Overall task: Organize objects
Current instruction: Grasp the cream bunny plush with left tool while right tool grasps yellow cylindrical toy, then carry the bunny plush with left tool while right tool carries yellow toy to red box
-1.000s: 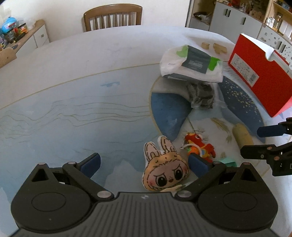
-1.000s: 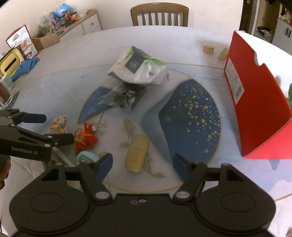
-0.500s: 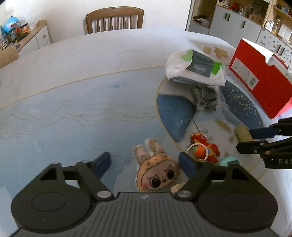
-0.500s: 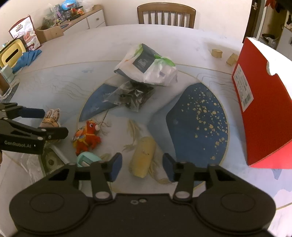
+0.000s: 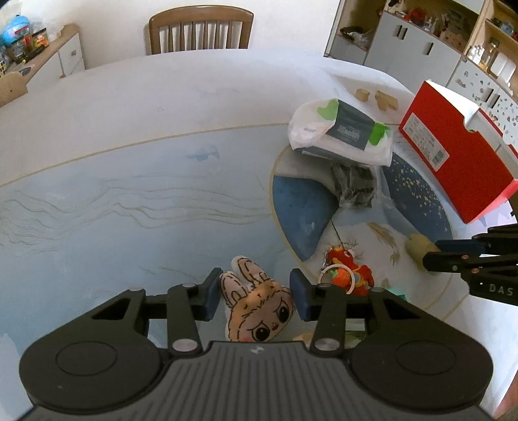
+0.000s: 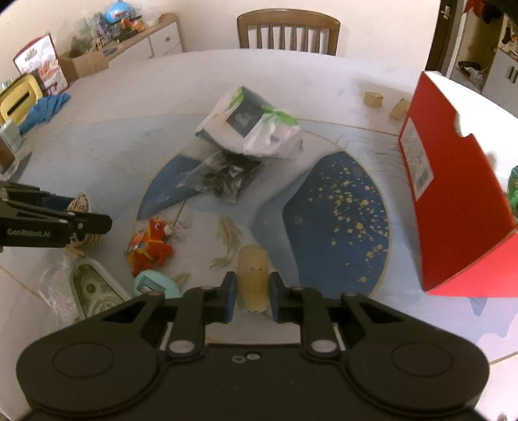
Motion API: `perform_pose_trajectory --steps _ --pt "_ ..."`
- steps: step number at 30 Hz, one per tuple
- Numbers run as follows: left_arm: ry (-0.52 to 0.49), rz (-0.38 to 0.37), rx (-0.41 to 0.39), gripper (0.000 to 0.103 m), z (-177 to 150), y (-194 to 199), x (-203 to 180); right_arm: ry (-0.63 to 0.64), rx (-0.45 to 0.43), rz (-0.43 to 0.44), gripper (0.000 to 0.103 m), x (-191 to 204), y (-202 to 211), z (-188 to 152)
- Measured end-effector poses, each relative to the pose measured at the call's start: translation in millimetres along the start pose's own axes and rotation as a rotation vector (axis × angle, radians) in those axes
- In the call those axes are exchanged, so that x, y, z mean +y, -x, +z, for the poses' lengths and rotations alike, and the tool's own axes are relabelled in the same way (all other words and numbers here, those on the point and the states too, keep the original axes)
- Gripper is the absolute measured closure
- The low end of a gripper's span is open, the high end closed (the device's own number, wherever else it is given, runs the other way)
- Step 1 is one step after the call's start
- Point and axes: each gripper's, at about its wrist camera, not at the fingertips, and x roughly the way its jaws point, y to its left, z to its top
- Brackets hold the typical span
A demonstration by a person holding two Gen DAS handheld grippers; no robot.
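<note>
A round table (image 5: 136,168) with a pale blue and white printed cover fills both views; a wooden chair (image 5: 200,27) stands at its far edge and cabinets line the walls.

Left wrist view: the left gripper (image 5: 255,296) points down at a rabbit-eared plush doll (image 5: 259,311). Its jaws are closing with the doll between them. The left pad lies at the doll's ear; the right pad stands just clear of its head. To the right lie a red plush toy (image 5: 348,267) with a white ring, a clear bag of dark items (image 5: 354,186), a white plastic bag holding a dark packet (image 5: 343,132), two wooden blocks (image 5: 377,97) and a red cardboard box (image 5: 453,155). The right gripper enters from the right edge, with the yellow toy just visible at its tips.

Right wrist view: the right gripper (image 6: 251,299) is clamped narrowly on a pale yellow cylindrical plush toy (image 6: 252,275), both blue pads pressing its sides. This view alone shows a teal object (image 6: 155,286) and a bagged item with gear print (image 6: 92,291) near the table edge, plus a sideboard (image 6: 129,42) loaded with clutter at upper left. The doll is mostly hidden here behind the left gripper's finger.
</note>
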Motion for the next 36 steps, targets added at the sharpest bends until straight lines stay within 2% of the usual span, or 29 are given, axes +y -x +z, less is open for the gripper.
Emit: perform_pose_trajectory --steps 9,16,23,36 --pt "0.083 -0.034 -0.013 0.06 16 21 2 -0.035 -0.064 0.045 0.084 -14 36 1" --pt "0.085 -0.082 -0.049 0.06 34 42 -19 -0.045 -0.147 0.068 0.084 -31 79 13" --pt "0.035 -0.112 -0.097 0.059 59 58 -59 -0.079 -0.237 0.037 0.084 -70 113 28" --pt "-0.077 -0.149 -0.135 0.059 115 51 -159 -0.137 -0.3 -0.059 0.084 -170 141 36"
